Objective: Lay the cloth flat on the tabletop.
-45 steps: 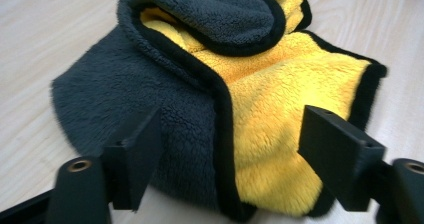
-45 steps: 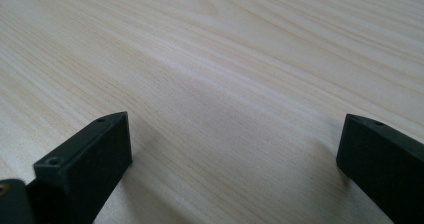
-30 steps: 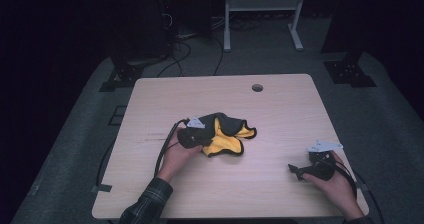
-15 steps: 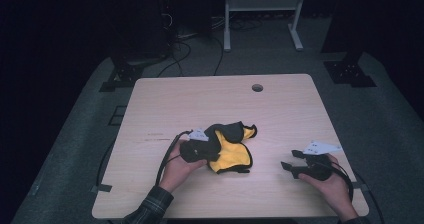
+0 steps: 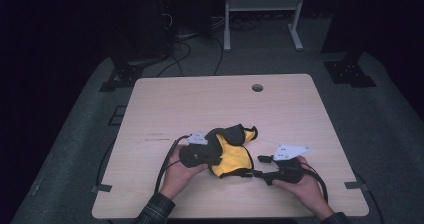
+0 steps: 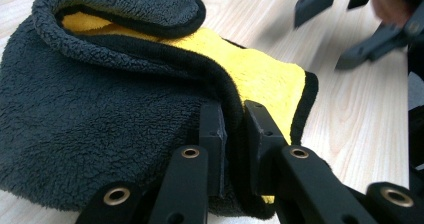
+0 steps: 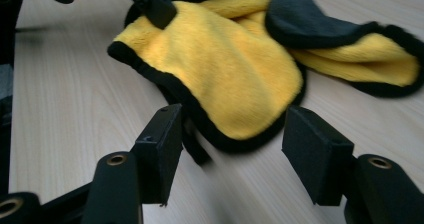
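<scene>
While the table (image 5: 165, 104) carries the crumpled yellow-and-black cloth (image 5: 231, 153) near its front edge, I judge folding barely begun | left claw (image 6: 234, 134) clamped on a cloth fold | right claw (image 7: 230, 149) has just been closing, jaws apart, cloth's black hem between them, ungripped

A fleecy cloth (image 5: 231, 154), yellow on one face and dark grey on the other with black edging, lies crumpled; a fold sits pinched between the left fingers (image 6: 212, 129), its yellow corner just ahead of the right fingers (image 7: 160, 134).
</scene>
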